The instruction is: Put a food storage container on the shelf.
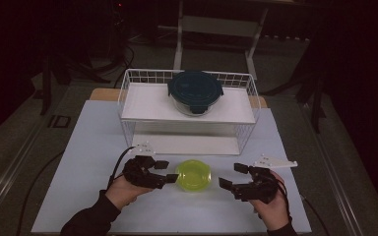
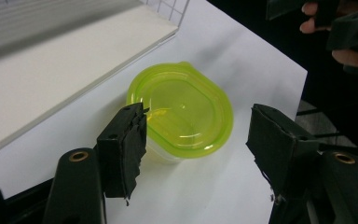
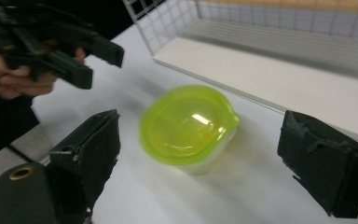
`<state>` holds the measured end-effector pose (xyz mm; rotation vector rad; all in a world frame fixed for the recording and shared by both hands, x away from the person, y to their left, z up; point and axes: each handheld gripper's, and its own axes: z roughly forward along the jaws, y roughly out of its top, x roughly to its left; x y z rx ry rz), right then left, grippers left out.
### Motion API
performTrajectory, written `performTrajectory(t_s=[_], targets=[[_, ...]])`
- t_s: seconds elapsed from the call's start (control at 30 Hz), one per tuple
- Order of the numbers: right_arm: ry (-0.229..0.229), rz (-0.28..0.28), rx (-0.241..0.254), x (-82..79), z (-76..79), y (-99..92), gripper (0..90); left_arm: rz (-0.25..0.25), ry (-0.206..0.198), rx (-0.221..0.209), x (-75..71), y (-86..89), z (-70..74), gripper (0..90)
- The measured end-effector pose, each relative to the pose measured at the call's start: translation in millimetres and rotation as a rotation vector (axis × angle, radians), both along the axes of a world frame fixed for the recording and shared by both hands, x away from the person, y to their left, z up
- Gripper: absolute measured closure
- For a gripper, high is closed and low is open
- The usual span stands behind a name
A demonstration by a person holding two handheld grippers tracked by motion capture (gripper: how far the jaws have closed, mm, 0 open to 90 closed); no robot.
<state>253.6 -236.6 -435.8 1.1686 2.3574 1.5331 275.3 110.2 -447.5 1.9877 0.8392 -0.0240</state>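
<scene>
Your left tongs [image 1: 163, 172] stand parted with nothing between the pads, just left of the small container with the lime-green lid [image 1: 193, 175]. In the left gripper view the near jaw overlaps the lid's edge, but whether it touches I cannot tell. Your right tongs [image 1: 232, 176] are spread wide and empty, a little apart from the container on its right. The container sits on the white counter [image 1: 83, 162] between the two tongs, just in front of the wire rack [image 1: 128, 93].

Expect it to be light: a thin, clear plastic tub, apparently empty, under a soft snap-on lid. The walls will likely flex if you squeeze hard, and the glossy lid looks slippery, so a pinch on the domed top would probably slide off. The lid's rim overhangs the tub; a better hold is across the tub's sides just under that rim, or on the small tab at the lid's far edge if you mean to peel it. Being so light, it may skate on the smooth counter when one pad meets it first, so close both pads evenly.

Farther off, on the rack's upper shelf [image 1: 142, 105], stands a glass container with a dark teal lid [image 1: 195, 91].
</scene>
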Motion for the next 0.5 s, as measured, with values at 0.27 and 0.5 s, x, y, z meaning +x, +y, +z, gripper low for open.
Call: performTrajectory(t_s=[0.27, 0.5], targets=[[0.117, -0.019, 0.033, 22.6, -13.5, 11.4, 14.3, 0.068, 0.154, -0.057, 22.3, -3.1, -17.2, 30.8], [0.259, -0.064, 0.078, 39.8, -29.1, 18.7, 24.2, 0.15, 0.32, -0.079, 36.8, -2.0, -38.3, 32.3]])
